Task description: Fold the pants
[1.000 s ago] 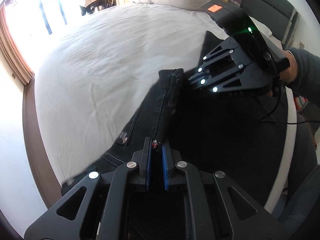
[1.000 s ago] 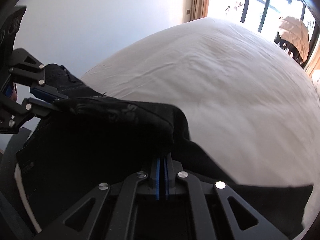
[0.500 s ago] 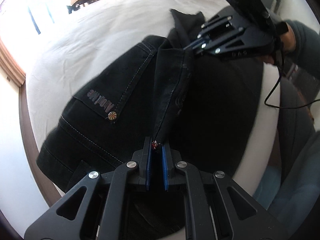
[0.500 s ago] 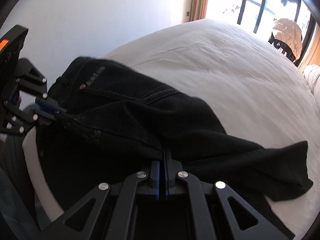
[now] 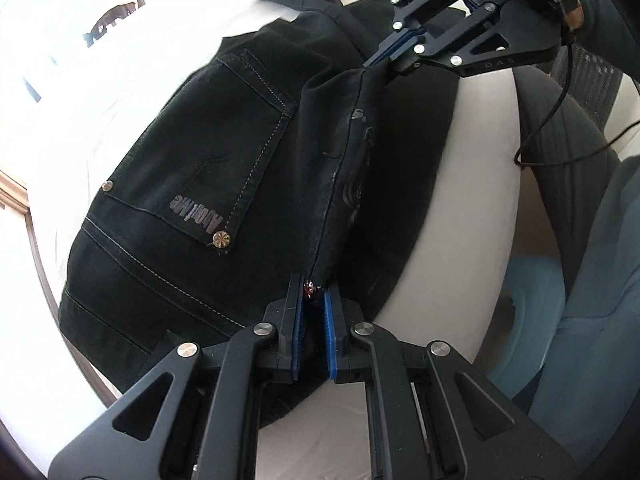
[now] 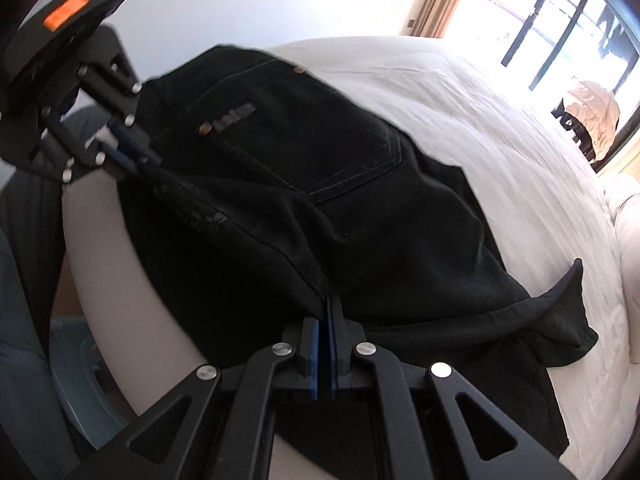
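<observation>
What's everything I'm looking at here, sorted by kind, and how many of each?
Pants: 1, black jeans, spread on the bed
Grippers: 2, left gripper and right gripper, both clamped on the jeans' edge
Beds: 1, white bed
Jackets: 1, tan jacket by the window
Total: 5
</observation>
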